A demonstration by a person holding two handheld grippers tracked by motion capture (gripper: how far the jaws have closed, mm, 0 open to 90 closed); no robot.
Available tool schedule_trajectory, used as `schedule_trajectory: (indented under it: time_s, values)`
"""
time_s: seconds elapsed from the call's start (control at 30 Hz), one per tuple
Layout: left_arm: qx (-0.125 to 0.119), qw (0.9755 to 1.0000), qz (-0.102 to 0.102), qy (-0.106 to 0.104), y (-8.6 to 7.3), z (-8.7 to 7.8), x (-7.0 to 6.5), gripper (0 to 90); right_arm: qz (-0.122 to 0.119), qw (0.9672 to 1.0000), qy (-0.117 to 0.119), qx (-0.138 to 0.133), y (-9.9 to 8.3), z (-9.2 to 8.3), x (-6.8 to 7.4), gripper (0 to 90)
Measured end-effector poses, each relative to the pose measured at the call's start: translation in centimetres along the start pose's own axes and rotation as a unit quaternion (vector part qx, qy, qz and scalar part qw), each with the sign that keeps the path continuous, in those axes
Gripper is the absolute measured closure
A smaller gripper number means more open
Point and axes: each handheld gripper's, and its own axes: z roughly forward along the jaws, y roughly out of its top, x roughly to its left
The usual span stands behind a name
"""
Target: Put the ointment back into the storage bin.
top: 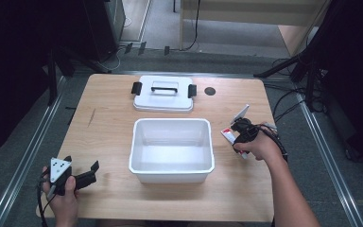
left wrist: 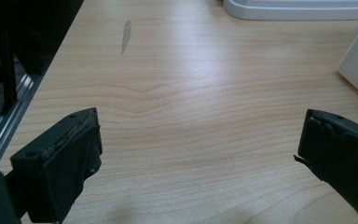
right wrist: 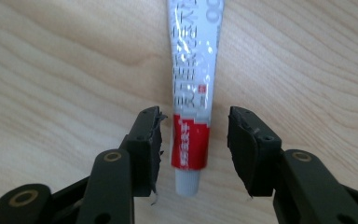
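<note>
Black jaws of the right gripper stand either side of the tube, and in the right gripper view there is a gap on both flanks: the pads are not yet pressing, so nothing is gripped. That tube, white and silver with a red band and a white cap, lies flat on the table with the cap end nearest the camera, the jaws bracketing the red band just above it.

To do this well, I'd say keep the tube centred, since the left pad sits closer to it than the right one, and close squarely on the firmer red section near the cap so the soft body doesn't squirm sideways.

From the high view, the context opens up: the tube rests right of the open white bin, whose lid lies on the far side. Down at the near left corner the left gripper idles; the left gripper view shows its jaws spread wide over bare wood, holding nothing.
</note>
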Motion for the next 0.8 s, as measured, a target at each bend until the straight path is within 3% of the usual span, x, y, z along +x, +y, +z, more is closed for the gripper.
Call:
schedule_trajectory:
  time_s: [0.17,0.5,0.8]
  values:
    - [0.000,1.0000,-0.001,0.000,0.0,0.0,0.0,0.3,0.014,0.9999,-0.002,-0.002,0.9,0.6,0.0,61.4]
    - [0.001,1.0000,-0.001,0.000,0.0,0.0,0.0,0.3,0.018,0.9998,0.001,0.005,2.4,1.4,0.1,65.6]
    - [0.002,1.0000,-0.002,0.000,0.0,0.1,0.0,0.3,0.013,0.9998,0.013,0.009,2.6,1.4,0.0,69.3]
